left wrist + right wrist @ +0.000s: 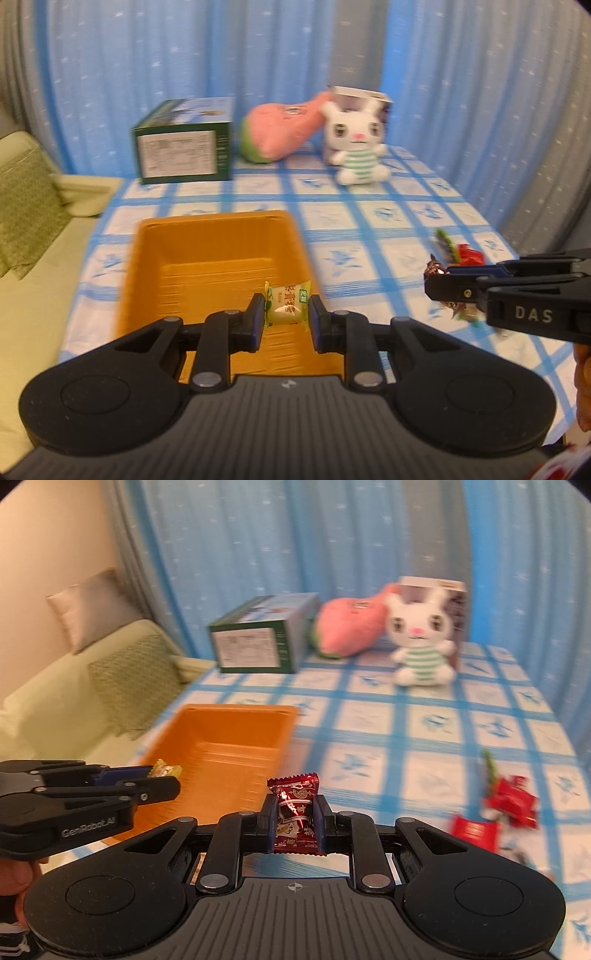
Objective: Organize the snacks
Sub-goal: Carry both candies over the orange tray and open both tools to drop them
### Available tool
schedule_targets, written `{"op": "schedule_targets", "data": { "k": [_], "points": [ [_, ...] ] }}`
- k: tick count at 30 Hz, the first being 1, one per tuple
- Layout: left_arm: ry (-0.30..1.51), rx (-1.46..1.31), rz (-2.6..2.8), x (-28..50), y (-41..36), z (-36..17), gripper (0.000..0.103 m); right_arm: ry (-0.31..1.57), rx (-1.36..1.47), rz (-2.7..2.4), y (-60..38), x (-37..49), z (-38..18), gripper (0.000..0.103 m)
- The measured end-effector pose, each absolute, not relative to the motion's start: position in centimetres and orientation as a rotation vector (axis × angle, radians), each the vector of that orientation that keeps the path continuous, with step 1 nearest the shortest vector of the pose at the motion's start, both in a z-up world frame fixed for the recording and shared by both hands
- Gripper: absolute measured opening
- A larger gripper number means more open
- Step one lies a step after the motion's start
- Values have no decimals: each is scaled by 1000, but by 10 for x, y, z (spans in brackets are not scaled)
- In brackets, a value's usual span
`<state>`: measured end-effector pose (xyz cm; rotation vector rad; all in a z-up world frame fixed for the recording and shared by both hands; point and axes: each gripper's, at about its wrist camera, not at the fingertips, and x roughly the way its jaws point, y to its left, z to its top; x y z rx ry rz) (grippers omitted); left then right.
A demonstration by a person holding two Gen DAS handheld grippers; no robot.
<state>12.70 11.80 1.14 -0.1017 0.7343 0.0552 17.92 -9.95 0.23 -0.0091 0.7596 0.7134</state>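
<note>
Orange bin [218, 258] on checked cloth, nothing lying inside. My left gripper [287, 314] nips green-yellow snack packet [286, 304] over bin. My right gripper [297, 821] clamps dark-red candy [295, 812] beside bin [229, 746]. Readable: "DAS", "GenRobot.AI" on grippers.

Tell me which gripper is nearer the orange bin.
Left. The left gripper holds a green snack over the orange bin; the right gripper hangs beside it.

yellow-green wrapped snack [287, 303] upright above the orange bin [218, 243] (open, seemingly bare inside), dark red foil snack [296, 814] stood on end just right of the bin, loose red-wrapped snacks [511, 800] scattered on the cloth well to the right
</note>
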Motion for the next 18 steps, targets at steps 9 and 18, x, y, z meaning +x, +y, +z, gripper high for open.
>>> {"op": "schedule_targets", "data": {
  "k": [9,18],
  "points": [
    [788,-131,126,122,181,-7,22,831,-29,802,-29,177,-20,20],
    [832,-170,112,134,194,-33,35,881,-67,799,-9,179,-44,20]
  ]
}}
